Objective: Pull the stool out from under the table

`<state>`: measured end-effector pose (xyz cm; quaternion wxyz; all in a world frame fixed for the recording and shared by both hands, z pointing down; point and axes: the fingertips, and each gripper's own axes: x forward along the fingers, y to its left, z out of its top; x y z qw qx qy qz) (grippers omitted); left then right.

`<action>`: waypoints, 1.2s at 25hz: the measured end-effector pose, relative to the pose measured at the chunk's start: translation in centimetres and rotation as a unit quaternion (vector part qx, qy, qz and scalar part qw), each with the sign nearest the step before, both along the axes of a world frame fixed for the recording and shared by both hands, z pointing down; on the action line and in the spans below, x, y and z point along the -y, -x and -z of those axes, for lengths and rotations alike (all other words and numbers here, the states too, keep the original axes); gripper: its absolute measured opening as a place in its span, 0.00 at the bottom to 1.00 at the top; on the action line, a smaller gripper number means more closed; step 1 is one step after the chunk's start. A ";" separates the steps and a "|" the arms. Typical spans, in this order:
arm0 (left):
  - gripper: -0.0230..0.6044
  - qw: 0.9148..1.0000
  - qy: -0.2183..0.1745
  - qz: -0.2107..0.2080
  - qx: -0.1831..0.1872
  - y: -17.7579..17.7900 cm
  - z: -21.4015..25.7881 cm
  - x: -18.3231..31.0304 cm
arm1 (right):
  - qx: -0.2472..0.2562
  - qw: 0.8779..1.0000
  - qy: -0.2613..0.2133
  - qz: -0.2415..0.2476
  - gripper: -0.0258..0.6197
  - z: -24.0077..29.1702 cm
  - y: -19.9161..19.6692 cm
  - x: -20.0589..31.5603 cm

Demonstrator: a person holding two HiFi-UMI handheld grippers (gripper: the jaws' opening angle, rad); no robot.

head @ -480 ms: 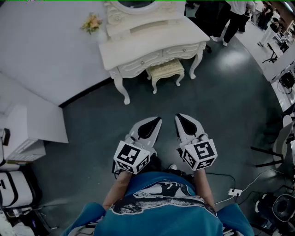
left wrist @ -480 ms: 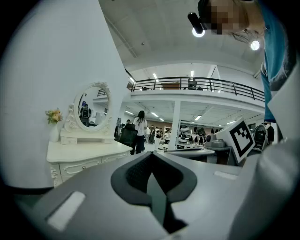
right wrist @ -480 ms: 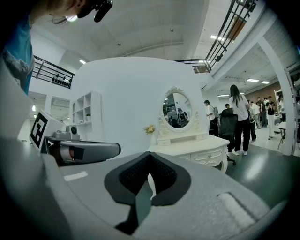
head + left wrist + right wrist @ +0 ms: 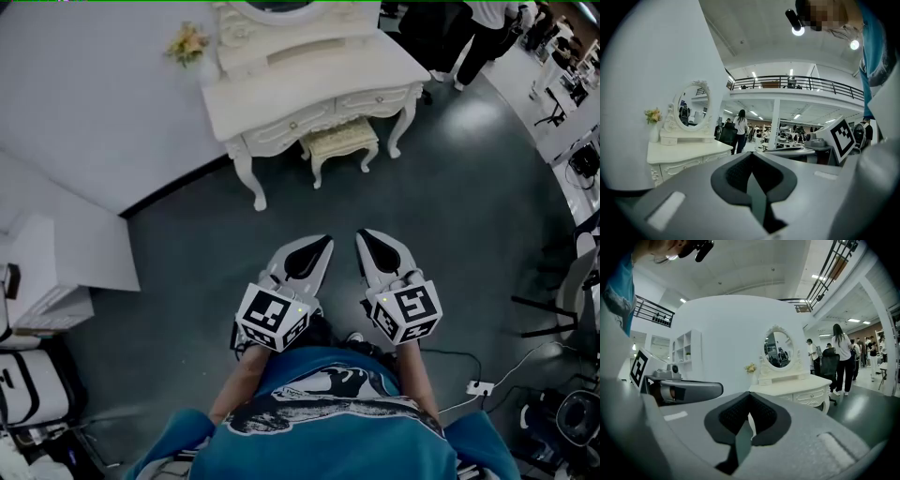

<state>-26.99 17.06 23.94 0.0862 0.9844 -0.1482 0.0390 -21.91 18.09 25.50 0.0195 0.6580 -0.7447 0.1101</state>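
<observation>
Stool (image 4: pixel 339 141): small, cream, padded top w/ curved carved legs; tucked under white dressing table (image 4: pixel 309 91) btwn its front legs, front edge showing. Left gripper (image 4: pixel 324 242) & right gripper (image 4: pixel 363 235): jaws pressed together, empty, side by side, well apart from stool.

Teal tee (image 4: pixel 328 441); grey hand-held grippers (image 4: pixel 324 242) (image 4: pixel 362 235)
</observation>
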 end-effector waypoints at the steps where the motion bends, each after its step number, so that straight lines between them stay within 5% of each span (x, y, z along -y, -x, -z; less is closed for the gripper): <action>1: 0.06 1.000 0.000 -0.001 0.001 0.1 -0.1 0.2 | 0.001 1.000 0.000 -0.001 0.04 -0.1 0.1 0.3; 16: 0.06 1.000 0.008 -0.003 0.000 1.1 -1.2 4.6 | 0.022 0.999 0.016 -0.026 0.04 -1.8 -0.2 3.1; 30: 0.06 1.000 0.008 0.025 0.016 -6.3 -2.3 6.9 | 0.042 0.999 0.021 -0.004 0.04 -3.0 -7.9 5.5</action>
